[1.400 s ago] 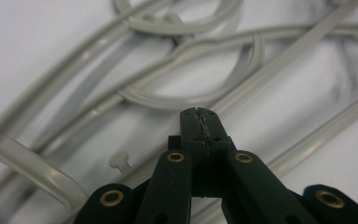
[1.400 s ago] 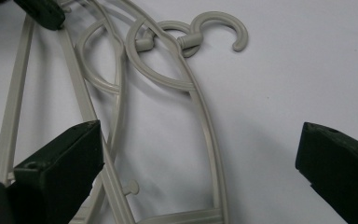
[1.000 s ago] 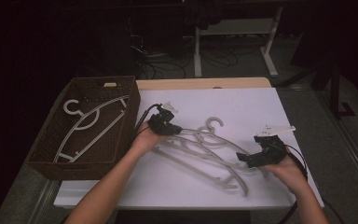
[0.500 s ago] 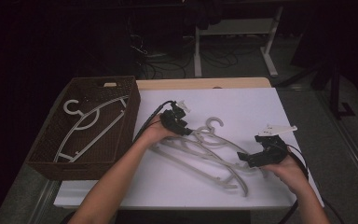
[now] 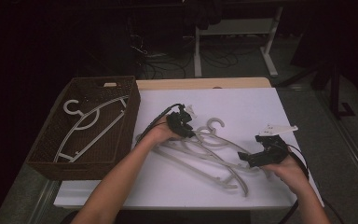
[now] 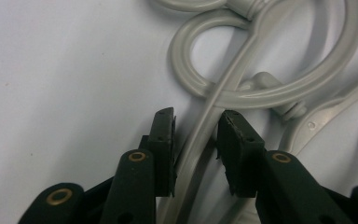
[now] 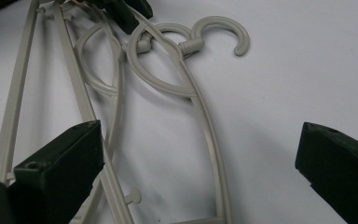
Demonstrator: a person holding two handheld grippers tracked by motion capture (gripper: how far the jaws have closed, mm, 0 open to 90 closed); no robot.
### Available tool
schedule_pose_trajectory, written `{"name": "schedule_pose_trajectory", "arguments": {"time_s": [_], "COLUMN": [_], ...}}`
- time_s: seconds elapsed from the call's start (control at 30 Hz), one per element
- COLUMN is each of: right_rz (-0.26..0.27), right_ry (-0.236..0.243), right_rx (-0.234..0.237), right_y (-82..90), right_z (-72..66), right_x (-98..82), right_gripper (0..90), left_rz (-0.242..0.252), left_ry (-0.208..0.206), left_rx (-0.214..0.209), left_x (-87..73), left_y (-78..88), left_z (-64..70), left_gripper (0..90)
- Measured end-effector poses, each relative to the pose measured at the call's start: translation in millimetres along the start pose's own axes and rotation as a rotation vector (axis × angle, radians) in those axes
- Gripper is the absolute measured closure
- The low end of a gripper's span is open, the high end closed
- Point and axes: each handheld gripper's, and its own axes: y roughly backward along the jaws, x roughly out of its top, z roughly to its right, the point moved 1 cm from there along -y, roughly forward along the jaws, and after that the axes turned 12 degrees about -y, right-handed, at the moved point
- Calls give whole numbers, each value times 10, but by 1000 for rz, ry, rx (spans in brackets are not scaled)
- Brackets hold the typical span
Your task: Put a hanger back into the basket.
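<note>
- The work in hand looks like lifting one hanger out of the tangled pile of grey plastic hangers [image 5: 205, 151] on the white tabletop [image 5: 242, 105], likely bound for the wicker basket [image 5: 42, 154] at the left, where one hanger [image 5: 91, 126] already lies; the pile sits mid-tabletop, between the two hands.
- The left hand-held gripper [image 6: 196, 135] is at the hook end of the pile; its jaws straddle a thin hanger arm [image 6: 223, 88] just below the looped hooks, narrowly parted, the left pad close against the bar and the right pad a little off it; not yet clenched, as far as I can judge.
- To do the step well: close squarely on that single bar and no other, since the hooks [image 7: 168, 51] overlap and interlock; lift slowly and hook-end first, so the neighbouring loops slide off rather than come along.
- The right hand-held gripper [image 7: 200, 158] hangs over the far ends of the hanger arms, jaws spread wide, grasping nothing; its left jaw lies close to two bars, whether touching I cannot tell.
- It could press the lower hangers down while the left lifts; that would keep the pile from dragging.
</note>
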Motion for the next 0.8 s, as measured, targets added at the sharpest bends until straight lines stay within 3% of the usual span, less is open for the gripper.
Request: {"name": "schedule_pose_trajectory", "arguments": {"time_s": [0.3, 0.53, 0.67, 0.8], "right_rz": [8, 9, 13, 19], "right_ry": [-3, -4, -6, -5], "right_rx": [-3, -2, -1, -3], "right_y": [18, 18, 26, 38], "right_z": [0, 2, 7, 10], "right_x": [10, 11, 12, 16], "right_gripper": [7, 8, 8, 8], "left_rz": [-2, 12, 28, 54], "left_ry": [-49, -26, 10, 51], "left_rx": [-20, -36, -37, 7], "left_x": [13, -1, -3, 42], "left_y": [2, 2, 40, 175], "left_z": [24, 5, -1, -15], "left_gripper": [802, 823, 825, 826]}}
